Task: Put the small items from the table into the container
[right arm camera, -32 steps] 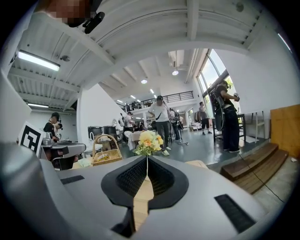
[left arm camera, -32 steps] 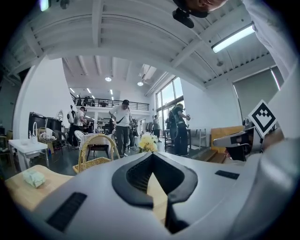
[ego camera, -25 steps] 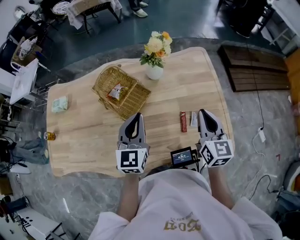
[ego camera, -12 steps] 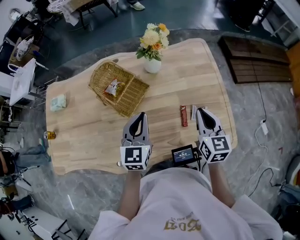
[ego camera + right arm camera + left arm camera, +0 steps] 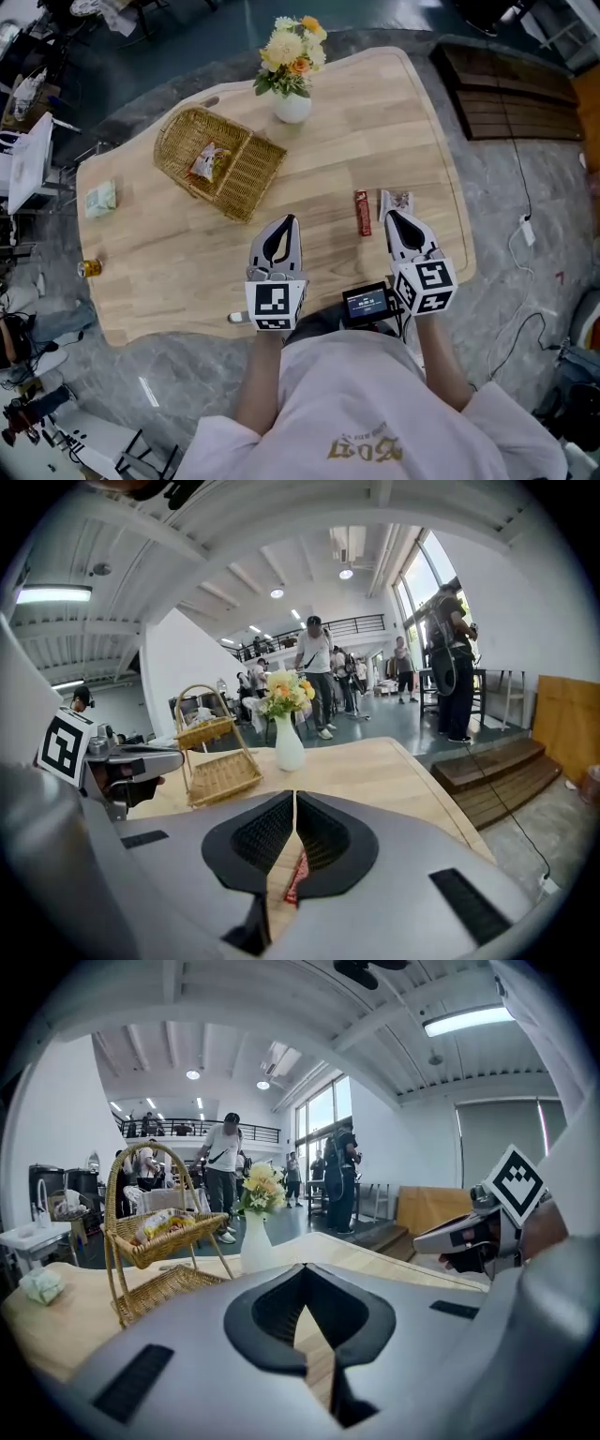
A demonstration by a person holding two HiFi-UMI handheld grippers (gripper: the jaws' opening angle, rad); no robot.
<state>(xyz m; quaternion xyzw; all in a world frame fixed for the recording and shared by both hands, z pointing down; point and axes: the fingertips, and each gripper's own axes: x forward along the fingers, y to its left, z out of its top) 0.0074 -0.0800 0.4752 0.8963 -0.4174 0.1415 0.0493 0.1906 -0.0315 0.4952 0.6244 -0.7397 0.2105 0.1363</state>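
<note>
Both grippers have been lowered toward the counter [image 5: 187,272] since a second ago, and the white packet [image 5: 397,202], then beside the tip of the right gripper [image 5: 390,216], is now seen just beyond it. The left gripper [image 5: 287,221] is held over the counter near the basket [image 5: 246,173], off its near right side. Its jaws are closed tip to tip with nothing gripped, and only bare wood is seen through the gap behind the tips. The right gripper is held well to the right of the basket, its jaws drawn together to a thin slit, also with nothing gripped. The bar [image 5: 362,213] is glimpsed through the gap below them, lying on the counter. This red bar is placed well apart from the basket, to its right, just beside the right gripper's tip on the basket side. The white packet lies just beside the bar on the side away from the basket. A snack [image 5: 204,162] is already laid in the basket. A green packet [image 5: 99,199] is set left of the basket near the counter's edge, and a small yellow thing [image 5: 88,268] lies nearer the front left edge. A vase [image 5: 292,105] of flowers stands just behind the basket's right end. A screen [image 5: 367,304] is carried between the grippers' marker cubes.
</note>
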